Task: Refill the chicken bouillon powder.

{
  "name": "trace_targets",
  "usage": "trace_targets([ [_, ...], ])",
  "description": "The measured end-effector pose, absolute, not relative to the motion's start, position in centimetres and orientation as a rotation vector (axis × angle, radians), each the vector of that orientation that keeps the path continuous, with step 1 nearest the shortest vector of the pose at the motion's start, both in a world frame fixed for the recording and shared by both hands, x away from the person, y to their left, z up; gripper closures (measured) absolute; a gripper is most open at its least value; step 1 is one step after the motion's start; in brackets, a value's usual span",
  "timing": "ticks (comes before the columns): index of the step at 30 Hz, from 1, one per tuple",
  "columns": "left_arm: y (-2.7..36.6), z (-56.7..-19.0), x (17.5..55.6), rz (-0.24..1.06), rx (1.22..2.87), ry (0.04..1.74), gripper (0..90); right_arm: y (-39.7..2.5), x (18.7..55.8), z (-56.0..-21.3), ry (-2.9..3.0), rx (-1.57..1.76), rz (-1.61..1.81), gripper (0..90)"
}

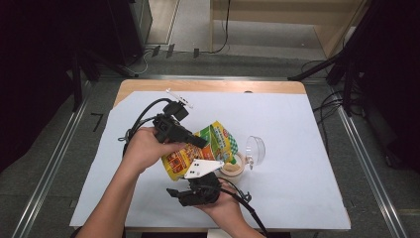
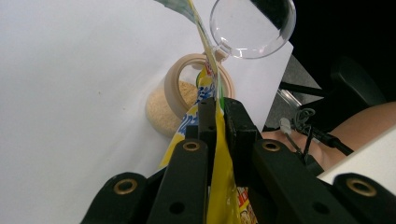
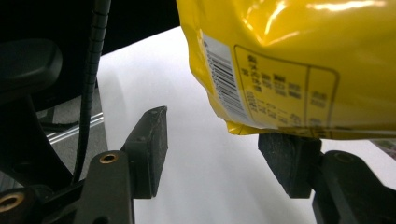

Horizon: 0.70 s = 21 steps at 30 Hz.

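Note:
A yellow snack bag (image 1: 216, 142) hangs tilted over a small beige-rimmed jar (image 1: 233, 168). My left gripper (image 1: 198, 141) is shut on the bag's upper edge. In the left gripper view the jaws clamp the bag (image 2: 219, 154) directly above the jar (image 2: 180, 100), which holds beige grains. The jar's clear lid (image 2: 252, 25) stands hinged open behind it. My right gripper (image 1: 185, 192) sits below the bag near the table's front edge. In the right gripper view it (image 3: 219, 154) is open, with the bag's bottom corner (image 3: 299, 65) just above the right jaw.
A white sheet (image 1: 297, 163) covers the wooden table (image 1: 213, 86). Cables (image 1: 141, 116) trail from the left gripper toward the table's left. Dark stands and a grey floor surround the table.

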<state>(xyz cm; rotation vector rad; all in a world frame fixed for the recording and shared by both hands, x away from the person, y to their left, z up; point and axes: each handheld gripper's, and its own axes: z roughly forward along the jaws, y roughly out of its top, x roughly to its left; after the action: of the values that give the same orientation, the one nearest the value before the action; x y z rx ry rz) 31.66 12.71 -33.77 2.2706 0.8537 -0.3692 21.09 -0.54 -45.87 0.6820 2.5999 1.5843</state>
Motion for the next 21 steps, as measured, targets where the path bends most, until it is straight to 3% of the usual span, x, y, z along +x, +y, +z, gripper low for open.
trace_targets([
  [21,13.5,-34.2,31.6,-0.387,2.299,0.815,88.1,-1.0,21.2,-46.3,2.569,0.676,1.552,46.8],
])
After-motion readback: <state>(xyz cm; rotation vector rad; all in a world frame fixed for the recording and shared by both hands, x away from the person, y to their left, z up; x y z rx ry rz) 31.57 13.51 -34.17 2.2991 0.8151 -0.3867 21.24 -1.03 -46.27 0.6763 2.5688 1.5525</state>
